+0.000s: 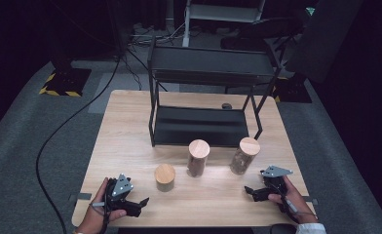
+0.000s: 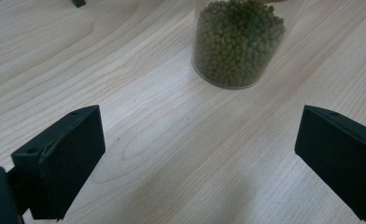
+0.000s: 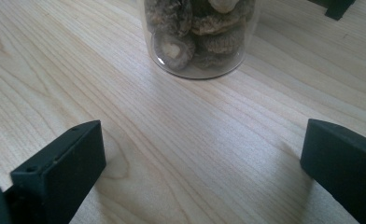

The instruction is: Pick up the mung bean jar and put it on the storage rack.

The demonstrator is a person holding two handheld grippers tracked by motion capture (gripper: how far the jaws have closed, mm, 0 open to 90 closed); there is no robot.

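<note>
Three clear cylindrical jars with flat wooden lids stand in a row across the middle of the counter [image 1: 130, 126], in front of a black two-tier shelf rack [image 1: 203, 97] at the far edge. The short jar of green beans [image 2: 237, 42] stands toward the left, the tall middle jar [image 1: 198, 157] at the centre (contents too small to tell), and the jar of dried mushrooms [image 3: 197, 37] toward the right.

Handling, as a judgement: the walls look like glass or hard clear plastic, so stiff, smooth, probably slippery and breakable if tipped. The bean jar, packed full, is likely the heaviest for its size; the mushroom jar is likely light. Each is best taken across the round wall at mid-height, below the lid (a lid may lift off if gripped alone).

The left gripper [image 1: 130, 204] rests near the near-left corner, its fingers [image 2: 62, 158] spread wide, holding nothing, with the bean jar ahead and clear of them. The right gripper [image 1: 257, 191] rests near the near-right corner, its fingers [image 3: 59, 172] likewise wide apart and empty, facing the mushroom jar without touching it.
</note>
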